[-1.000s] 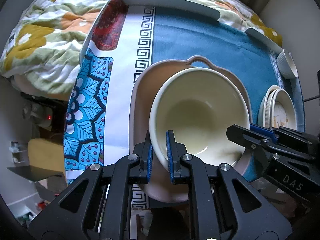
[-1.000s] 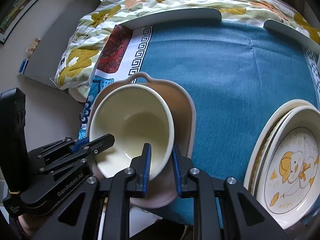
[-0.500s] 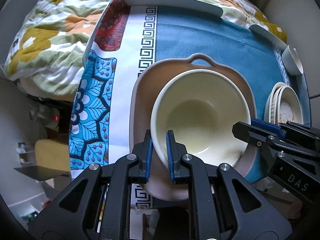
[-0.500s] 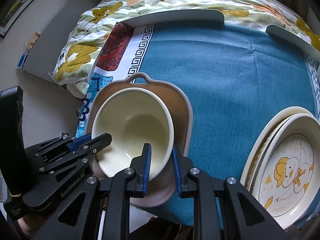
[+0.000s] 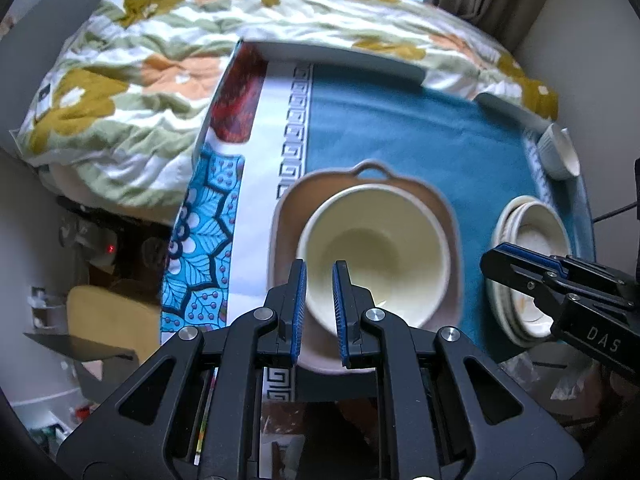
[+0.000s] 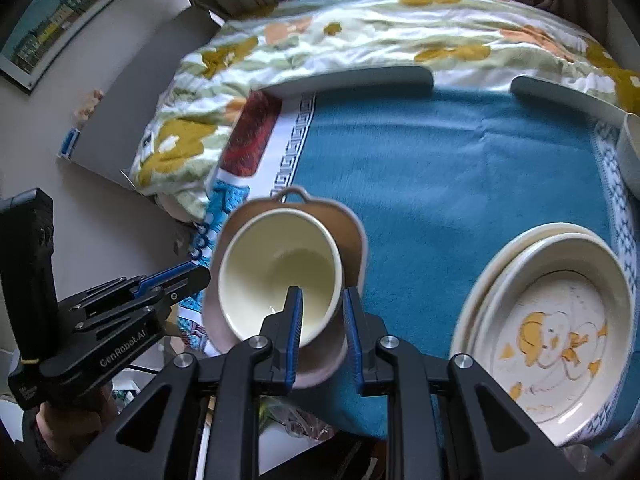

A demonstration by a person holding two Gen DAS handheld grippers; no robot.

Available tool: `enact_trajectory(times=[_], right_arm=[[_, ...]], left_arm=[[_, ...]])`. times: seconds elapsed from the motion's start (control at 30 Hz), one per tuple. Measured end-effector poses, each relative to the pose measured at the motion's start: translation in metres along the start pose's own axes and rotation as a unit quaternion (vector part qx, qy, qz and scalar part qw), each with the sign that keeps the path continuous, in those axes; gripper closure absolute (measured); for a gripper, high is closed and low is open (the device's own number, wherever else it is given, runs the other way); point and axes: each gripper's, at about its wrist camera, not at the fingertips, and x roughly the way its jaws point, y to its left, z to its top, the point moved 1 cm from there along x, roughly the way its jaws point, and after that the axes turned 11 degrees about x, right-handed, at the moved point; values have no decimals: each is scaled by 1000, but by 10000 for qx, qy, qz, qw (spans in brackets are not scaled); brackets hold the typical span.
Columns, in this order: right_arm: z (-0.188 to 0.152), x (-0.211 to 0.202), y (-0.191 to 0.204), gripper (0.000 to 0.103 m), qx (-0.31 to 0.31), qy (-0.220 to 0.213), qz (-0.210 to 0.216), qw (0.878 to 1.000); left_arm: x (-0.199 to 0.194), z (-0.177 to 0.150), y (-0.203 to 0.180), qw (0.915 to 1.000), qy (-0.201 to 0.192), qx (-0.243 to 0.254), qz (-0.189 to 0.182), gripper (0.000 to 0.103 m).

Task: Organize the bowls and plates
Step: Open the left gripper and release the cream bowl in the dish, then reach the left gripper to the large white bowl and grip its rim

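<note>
Right wrist view shows both grippers, left (image 6: 200, 274) and right (image 6: 322, 316), now slightly parted and drawn back off the bowl (image 6: 280, 272), left nested in the dish (image 6: 354, 240) at near left.

Two wrist views, shared cream bowl (image 5: 374, 258)

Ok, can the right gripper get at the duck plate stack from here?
Probably yes. The right gripper looks clear of the cream bowl, fingers apart, and the plate stack sits just to its right on the blue cloth with nothing between them.
</note>
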Motion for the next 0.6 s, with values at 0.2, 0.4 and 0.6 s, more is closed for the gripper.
enact_trajectory(times=[0.2, 0.4, 0.6], right_arm=[[3, -58, -31, 84, 13, -444, 335, 9985], [5, -125, -84, 64, -12, -973, 212, 9950], [7, -171, -168, 10, 386, -1316, -99, 9905]], left_arm=[[-48, 19, -53, 9974, -668, 278, -61, 84], [-72, 46, -132, 9896, -1317, 562, -168, 9], [-56, 83, -214, 9878, -1240, 774, -538, 9]])
